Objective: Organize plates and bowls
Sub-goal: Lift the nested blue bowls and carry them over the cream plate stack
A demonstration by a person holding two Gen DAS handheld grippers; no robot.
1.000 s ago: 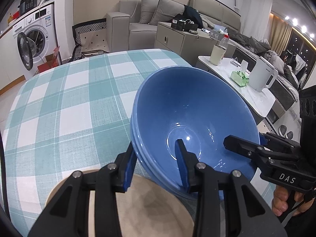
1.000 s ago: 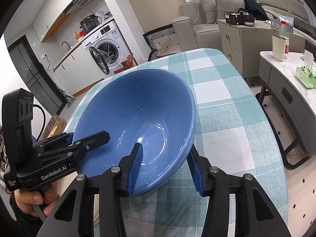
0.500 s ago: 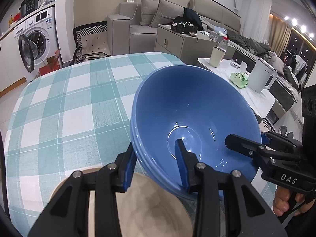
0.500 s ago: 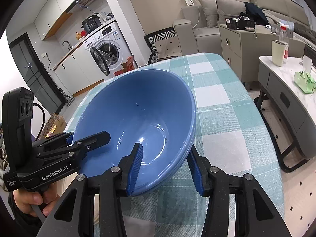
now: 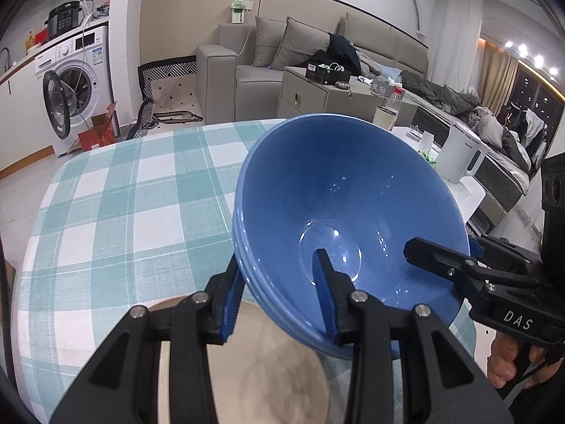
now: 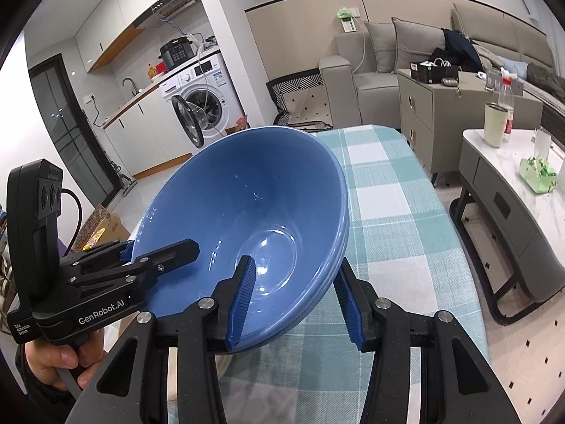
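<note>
Seen from the left wrist view, the stack of blue bowls (image 5: pixel 349 219), nested so that several rims show at its left edge, is held tilted above the checked tablecloth (image 5: pixel 116 212), over a round beige plate (image 5: pixel 268 364) lying under the near edge. The left gripper (image 5: pixel 279 296) is clamped on the near-left rim, one blue pad inside the bowl and one outside; the right gripper (image 5: pixel 441 251) grips the opposite rim, a hand (image 5: pixel 512 360) visible beneath it. Glazed ceramic of this kind is judged stiff, heavy when stacked, slippery and breakable; the rim, taken at two opposite points, is the sensible hold. From the right wrist view, the right gripper (image 6: pixel 295 296) straddles the near-right rim of the stack of blue bowls (image 6: pixel 247 208), pads closed on the wall. The left gripper (image 6: pixel 141 251) reaches in from the left, roughly level, its handle gripped by a hand (image 6: pixel 53 360). Both tools point forward and slightly down, sharing the load.
</note>
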